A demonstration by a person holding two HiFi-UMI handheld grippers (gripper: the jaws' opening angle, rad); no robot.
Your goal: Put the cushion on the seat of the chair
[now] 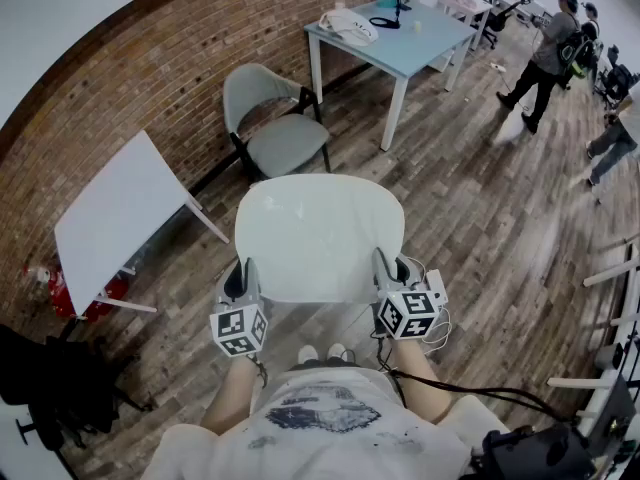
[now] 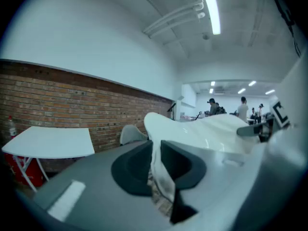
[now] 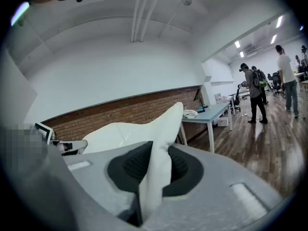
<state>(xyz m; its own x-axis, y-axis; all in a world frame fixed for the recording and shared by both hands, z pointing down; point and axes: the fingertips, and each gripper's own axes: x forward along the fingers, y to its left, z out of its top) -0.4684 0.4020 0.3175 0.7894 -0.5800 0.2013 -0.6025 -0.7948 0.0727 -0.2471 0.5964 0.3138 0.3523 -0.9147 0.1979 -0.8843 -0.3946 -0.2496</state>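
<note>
A pale, flat cushion (image 1: 320,236) hangs in the air in front of me, held by its near edge at both corners. My left gripper (image 1: 242,286) is shut on the cushion's left corner (image 2: 159,177), whose edge is pinched between the dark pads. At the other corner (image 3: 156,172) my right gripper (image 1: 388,278) is shut on the cushion in the same way. The grey chair (image 1: 274,118) stands beyond the cushion by the brick wall, its seat (image 1: 290,143) bare. In the left gripper view only the chair's back (image 2: 131,133) shows.
A white folding table (image 1: 120,218) leans at the left by the brick wall. A light blue table (image 1: 395,36) stands behind the chair. Several people (image 1: 545,58) stand at the far right on the wooden floor. A black bag (image 1: 50,388) lies at the lower left.
</note>
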